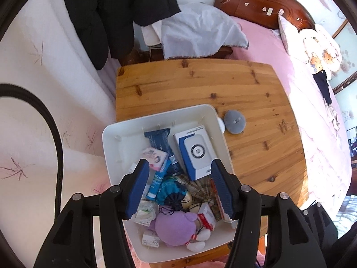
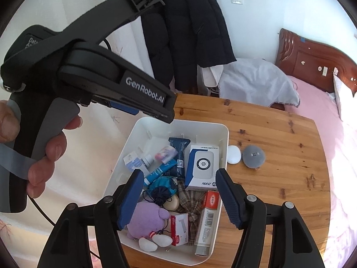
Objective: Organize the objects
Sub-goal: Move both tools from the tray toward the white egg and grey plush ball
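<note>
Left gripper (image 1: 178,187), right gripper (image 2: 178,197): half open, empty, above full white bin (image 1: 107,134) at counter's (image 1: 245,84) near left. Grey pad (image 2: 254,156), white puck (image 2: 233,154) just right of bin: approach vertically, pinch each across its width.

One bin (image 2: 224,134), two boxes (image 2: 202,167), one plush (image 2: 145,223)

From my right wrist camera, my right gripper (image 2: 179,197) hangs over a white plastic bin (image 2: 224,147) on the wooden tabletop (image 2: 279,156), its blue-padded jaws apart with nothing pinched between them. The bin holds a purple plush toy (image 2: 145,222), a blue-and-white HP box (image 2: 202,167), a red-and-white carton (image 2: 207,218) and a plaid cloth (image 2: 191,195). Just beside the bin lie a white oval pebble-shaped object (image 2: 233,154) and a grey round plush (image 2: 254,156). At left my hand (image 2: 48,154) grips the other black device.
</note>
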Motion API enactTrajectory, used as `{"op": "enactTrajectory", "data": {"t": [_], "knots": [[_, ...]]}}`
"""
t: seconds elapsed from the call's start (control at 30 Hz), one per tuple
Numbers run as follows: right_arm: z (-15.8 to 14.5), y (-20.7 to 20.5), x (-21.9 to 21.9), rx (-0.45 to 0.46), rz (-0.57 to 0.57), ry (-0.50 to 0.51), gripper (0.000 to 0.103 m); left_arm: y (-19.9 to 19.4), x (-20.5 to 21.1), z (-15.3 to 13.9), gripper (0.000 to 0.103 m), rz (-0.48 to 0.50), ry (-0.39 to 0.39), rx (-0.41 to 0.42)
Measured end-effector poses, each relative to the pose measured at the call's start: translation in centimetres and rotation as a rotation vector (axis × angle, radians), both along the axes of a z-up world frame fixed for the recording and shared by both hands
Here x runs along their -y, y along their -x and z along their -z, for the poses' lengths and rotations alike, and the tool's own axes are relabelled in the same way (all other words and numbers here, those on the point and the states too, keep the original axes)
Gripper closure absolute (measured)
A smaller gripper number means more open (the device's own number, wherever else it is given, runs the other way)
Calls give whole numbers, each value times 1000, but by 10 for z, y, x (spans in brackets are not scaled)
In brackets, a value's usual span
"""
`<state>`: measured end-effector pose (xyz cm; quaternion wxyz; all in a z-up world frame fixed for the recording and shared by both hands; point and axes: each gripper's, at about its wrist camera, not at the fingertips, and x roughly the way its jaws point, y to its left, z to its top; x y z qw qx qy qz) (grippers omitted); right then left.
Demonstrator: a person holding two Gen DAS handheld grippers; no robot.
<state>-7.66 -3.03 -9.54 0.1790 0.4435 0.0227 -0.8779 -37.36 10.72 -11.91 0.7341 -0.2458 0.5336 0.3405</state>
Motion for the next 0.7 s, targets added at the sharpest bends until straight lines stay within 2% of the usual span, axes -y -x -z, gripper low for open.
{"op": "enactTrajectory", "data": {"t": [0.43, 0.7], "knots": [[-14, -9, -32, -54, 17, 35, 35, -37, 24, -22, 38, 40, -46, 37], [-19, -3, -65, -69, 56, 73, 35, -59, 39, -33, 37, 58, -79, 51]]}}
